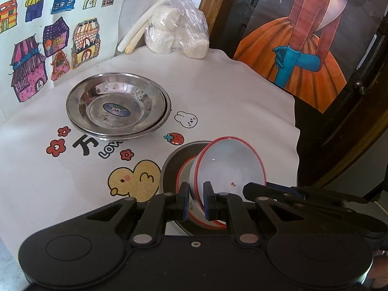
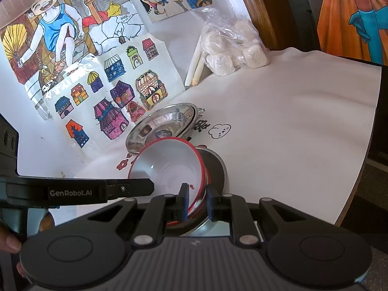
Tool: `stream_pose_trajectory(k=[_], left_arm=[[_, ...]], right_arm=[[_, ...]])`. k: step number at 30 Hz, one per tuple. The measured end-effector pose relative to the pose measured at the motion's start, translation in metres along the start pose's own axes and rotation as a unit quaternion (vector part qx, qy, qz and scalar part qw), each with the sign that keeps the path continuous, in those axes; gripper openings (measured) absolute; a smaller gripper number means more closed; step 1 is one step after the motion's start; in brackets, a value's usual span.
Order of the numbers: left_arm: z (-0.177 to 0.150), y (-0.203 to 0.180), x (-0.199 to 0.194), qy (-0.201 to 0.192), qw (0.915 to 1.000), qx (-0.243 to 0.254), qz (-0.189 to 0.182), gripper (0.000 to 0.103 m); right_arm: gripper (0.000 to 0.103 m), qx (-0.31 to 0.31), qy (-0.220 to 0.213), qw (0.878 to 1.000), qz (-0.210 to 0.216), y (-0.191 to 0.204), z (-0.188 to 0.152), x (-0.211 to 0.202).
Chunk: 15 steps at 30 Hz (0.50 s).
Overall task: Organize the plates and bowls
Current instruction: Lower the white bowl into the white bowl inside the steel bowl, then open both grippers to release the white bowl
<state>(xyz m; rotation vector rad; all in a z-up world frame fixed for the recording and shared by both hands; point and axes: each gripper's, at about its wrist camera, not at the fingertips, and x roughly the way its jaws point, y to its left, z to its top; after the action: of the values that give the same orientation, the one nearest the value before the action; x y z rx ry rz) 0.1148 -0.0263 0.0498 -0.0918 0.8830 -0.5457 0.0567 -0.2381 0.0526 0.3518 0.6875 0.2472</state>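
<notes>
A white bowl (image 1: 230, 167) with a red rim stands tilted over a second red-rimmed white bowl (image 1: 185, 173), which sits inside a grey bowl (image 1: 169, 167). My left gripper (image 1: 196, 201) is shut on the tilted bowl's near wall, one pad inside and one outside. The right gripper (image 1: 249, 189) reaches that bowl's rim from the right. In the right wrist view my right gripper (image 2: 197, 202) is shut on the white bowl (image 2: 167, 162) at its rim, and the left gripper (image 2: 150, 186) comes in from the left. Two stacked steel plates (image 1: 116, 104) (image 2: 162, 126) lie behind.
A plastic bag of white lumps (image 1: 177, 31) and two pale sticks (image 1: 140, 31) rest at the back of the printed tablecloth (image 1: 230, 92). Children's drawings (image 1: 36, 48) lean on the left. A framed painting (image 1: 303, 36) stands past the table's right edge.
</notes>
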Motion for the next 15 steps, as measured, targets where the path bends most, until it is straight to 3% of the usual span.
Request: stream_pose_trajectory(k=[3, 15], left_arm=[[0.001, 0.0015, -0.0026, -0.003, 0.9999, 0.003, 0.013, 0.018], [-0.0006, 0.0023, -0.0078, -0.012, 0.9998, -0.006, 0.012, 0.019]], right_arm=[[0.019, 0.0, -0.001, 1.0, 0.001, -0.0023, 0.001, -0.0008], [0.023, -0.001, -0.002, 1.0, 0.006, -0.0028, 0.0009, -0.0002]])
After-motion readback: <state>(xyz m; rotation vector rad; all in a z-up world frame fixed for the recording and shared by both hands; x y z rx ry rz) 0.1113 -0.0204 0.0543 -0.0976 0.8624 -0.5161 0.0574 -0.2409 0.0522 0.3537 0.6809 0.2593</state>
